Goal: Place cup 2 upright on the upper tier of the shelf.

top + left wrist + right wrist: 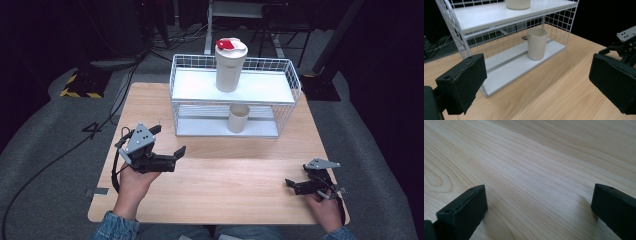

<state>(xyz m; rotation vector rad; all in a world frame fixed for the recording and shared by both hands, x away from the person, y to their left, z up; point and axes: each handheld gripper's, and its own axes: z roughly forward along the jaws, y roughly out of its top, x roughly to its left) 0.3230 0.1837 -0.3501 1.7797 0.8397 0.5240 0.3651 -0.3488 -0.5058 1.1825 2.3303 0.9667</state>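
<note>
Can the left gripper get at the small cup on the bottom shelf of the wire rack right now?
Probably yes. The left gripper is open and faces the small cup, which stands at the open front of the wire rack, with bare table between them.

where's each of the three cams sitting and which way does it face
High view: above the person's side, looking forward and down on the light wooden table and white two-tier wire rack; forearms, left gripper and right gripper show.
Left gripper view: on the left gripper, facing the rack's lower shelf and small beige open cup; its two black jaws stand wide apart.
Right gripper view: on the right gripper, aimed down at bare tabletop; jaws apart.
Shared: high and left gripper views both show the rack and cup.
</note>
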